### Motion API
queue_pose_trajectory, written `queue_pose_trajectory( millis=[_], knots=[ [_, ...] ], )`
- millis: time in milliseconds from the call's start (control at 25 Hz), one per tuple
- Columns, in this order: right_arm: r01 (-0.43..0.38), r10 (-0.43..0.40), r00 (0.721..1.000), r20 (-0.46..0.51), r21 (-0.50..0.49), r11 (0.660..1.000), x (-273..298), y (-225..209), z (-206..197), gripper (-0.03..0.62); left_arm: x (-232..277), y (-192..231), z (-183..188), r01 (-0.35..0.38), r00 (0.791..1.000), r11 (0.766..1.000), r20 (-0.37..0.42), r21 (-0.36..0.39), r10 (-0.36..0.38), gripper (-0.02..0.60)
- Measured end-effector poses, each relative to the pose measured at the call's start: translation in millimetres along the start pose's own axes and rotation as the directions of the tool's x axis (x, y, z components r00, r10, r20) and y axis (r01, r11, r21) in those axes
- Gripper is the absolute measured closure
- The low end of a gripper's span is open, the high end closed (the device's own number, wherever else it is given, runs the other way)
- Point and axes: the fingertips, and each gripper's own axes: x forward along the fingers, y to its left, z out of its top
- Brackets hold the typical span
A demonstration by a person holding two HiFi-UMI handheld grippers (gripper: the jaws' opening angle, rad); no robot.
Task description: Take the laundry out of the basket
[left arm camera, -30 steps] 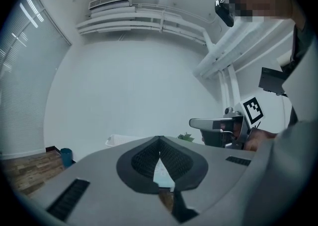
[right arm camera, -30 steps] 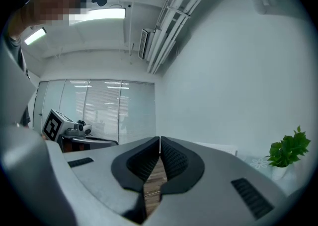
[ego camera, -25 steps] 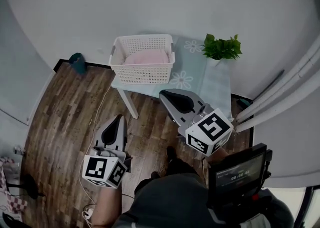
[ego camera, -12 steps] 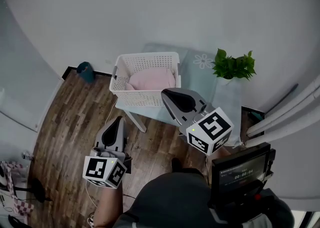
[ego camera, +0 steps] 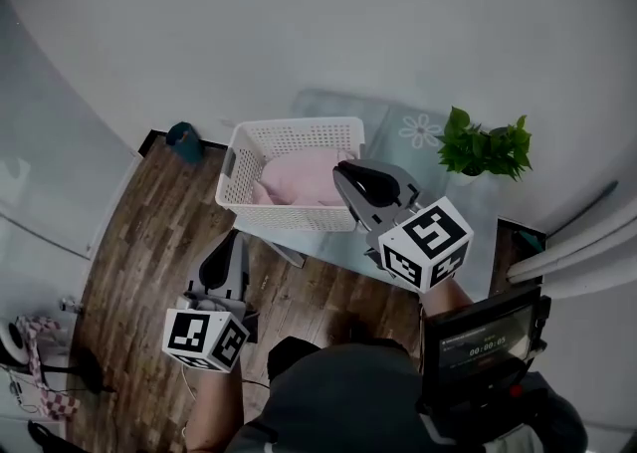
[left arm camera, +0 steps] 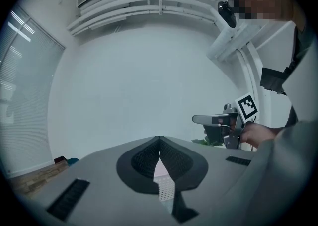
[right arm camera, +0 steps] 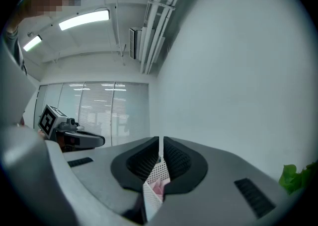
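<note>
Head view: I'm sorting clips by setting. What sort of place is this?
Likely an office room staged as a home corner: white perforated plastic basket on a pale flowered table, wood-plank floor, glass partitions under ceiling strip lights.

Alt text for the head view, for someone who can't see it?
Seen from above, a white basket holding pink laundry sits on a pale flower-print table. The closed right gripper points at the basket's right rim; the closed left gripper hangs over wooden floor, with a green plant at right.
</note>
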Motion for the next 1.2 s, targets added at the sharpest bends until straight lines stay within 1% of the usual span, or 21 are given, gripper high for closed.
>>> queue_pose_trajectory(
  millis=[160,200,360,560,640,840,1000,1120,1200],
  knots=[
    [0.000,-0.001,0.999,-0.053,-0.021,1.000,25.8,-14.6,-14.5,0.568,19.7,15.7,0.1,0.009,1.000,1.000,-0.005,0.000,-0.009,0.572],
    [0.001,-0.003,0.998,-0.071,-0.023,1.000,33.2,-19.1,-19.1,0.558,26.2,20.5,-0.7,0.015,1.000,1.000,-0.001,-0.001,-0.015,0.572],
    [0.029,-0.032,0.987,-0.155,-0.023,0.999,65.9,-39.7,-43.1,0.459,56.3,44.0,-2.1,0.058,0.998,0.998,0.012,-0.003,-0.058,0.572],
    [0.077,-0.076,0.962,-0.261,-0.004,0.997,114.8,-61.9,-74.9,0.366,98.0,81.4,5.4,0.120,0.993,0.993,0.004,0.020,-0.120,0.572],
    [0.097,-0.091,0.951,-0.295,0.006,0.995,133.3,-71.7,-86.4,0.339,116.1,96.9,8.2,0.136,0.991,0.990,-0.003,0.029,-0.136,0.571],
    [0.159,-0.126,0.914,-0.385,0.054,0.986,166.5,-95.8,-126.1,0.300,159.5,133.0,0.1,0.137,0.990,0.991,-0.031,0.010,-0.136,0.571],
    [0.194,-0.132,0.863,-0.487,0.080,0.978,184.8,-106.7,-165.3,0.231,186.9,149.4,-10.6,0.151,0.987,0.989,-0.060,-0.004,-0.151,0.571],
    [0.213,-0.113,0.829,-0.548,0.122,0.969,198.1,-110.1,-196.9,0.175,206.8,158.2,-20.6,0.164,0.983,0.986,-0.075,-0.024,-0.166,0.571],
    [0.227,-0.105,0.804,-0.585,0.139,0.964,204.3,-112.3,-216.4,0.148,218.6,160.9,-27.6,0.181,0.978,0.983,-0.093,-0.041,-0.184,0.571]
  ],
)
